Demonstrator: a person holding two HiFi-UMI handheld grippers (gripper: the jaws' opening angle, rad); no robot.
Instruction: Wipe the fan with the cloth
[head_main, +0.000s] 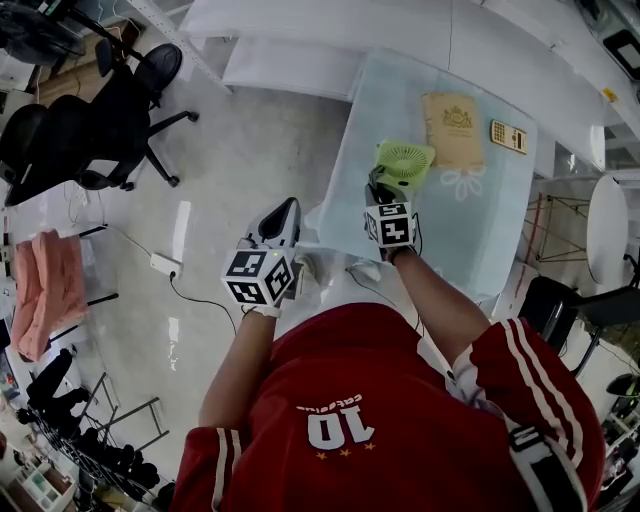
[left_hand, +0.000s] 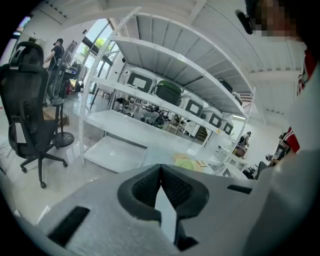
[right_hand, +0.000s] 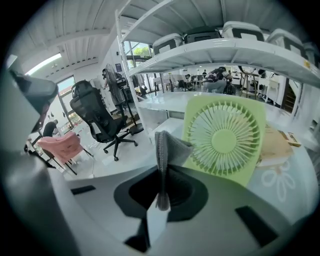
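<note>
On the table (head_main: 490, 225), the fan (right_hand: 225, 137) stands upright, front toward the cloth (right_hand: 165, 147).

Fan (right_hand: 225, 137) light green. Cloth (right_hand: 167, 147) grey. Worktop (head_main: 470, 240) pale blue, white flower print. Booklet (head_main: 452, 128) tan. Chair (head_main: 95, 135) black. Shirt (head_main: 380, 400) red, white stripes. Fabric (head_main: 45, 290) pink.

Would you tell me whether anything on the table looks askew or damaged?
Nothing stands out: the green fan looks intact next to the booklet, and the right tool pinches the grey cloth.
</note>
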